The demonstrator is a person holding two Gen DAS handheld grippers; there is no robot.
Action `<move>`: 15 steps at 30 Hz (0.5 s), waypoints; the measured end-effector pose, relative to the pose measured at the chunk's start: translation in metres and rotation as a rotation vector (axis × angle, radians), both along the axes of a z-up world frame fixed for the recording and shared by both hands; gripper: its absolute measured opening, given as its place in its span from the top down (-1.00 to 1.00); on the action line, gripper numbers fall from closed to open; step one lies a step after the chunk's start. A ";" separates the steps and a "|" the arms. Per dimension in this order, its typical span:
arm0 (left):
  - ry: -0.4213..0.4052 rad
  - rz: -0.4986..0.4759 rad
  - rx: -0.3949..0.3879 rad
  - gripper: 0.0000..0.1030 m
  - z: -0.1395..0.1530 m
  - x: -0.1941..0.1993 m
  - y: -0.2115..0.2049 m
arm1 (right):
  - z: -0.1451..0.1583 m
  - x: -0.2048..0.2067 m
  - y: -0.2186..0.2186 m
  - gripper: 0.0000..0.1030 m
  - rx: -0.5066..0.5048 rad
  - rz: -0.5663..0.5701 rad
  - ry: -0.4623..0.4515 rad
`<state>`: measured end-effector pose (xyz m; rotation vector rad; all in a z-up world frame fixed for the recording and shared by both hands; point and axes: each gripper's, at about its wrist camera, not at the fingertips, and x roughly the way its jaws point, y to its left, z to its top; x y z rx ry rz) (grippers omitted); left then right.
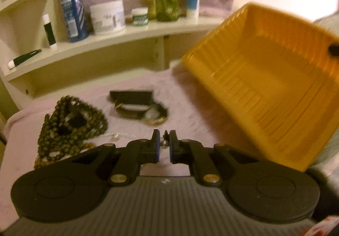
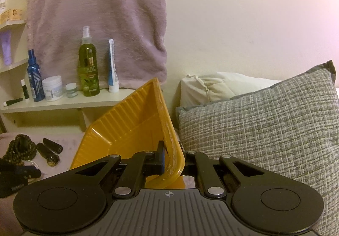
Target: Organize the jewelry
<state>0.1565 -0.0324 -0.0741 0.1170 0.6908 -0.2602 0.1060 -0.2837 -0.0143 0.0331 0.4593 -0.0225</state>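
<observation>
The left gripper pinches what looks like a small silver bead piece; the right gripper clamps the tilted yellow tray rim. Carry it right and release deep inside, well clear of the low edge.

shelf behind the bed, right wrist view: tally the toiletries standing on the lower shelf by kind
Spray bottles: 2, blue spray bottle, green olive spray bottle
Jars: 2, big white jar, small jar
Tubes: 1, white and blue tube
Small sticks: 1, black and white stick
Total: 6
A black pen-like item lies flat, so it is not counted.
</observation>
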 end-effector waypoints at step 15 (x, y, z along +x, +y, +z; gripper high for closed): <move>-0.022 -0.208 -0.155 0.85 0.027 -0.015 -0.067 | 0.001 -0.001 0.002 0.84 -0.002 0.018 -0.005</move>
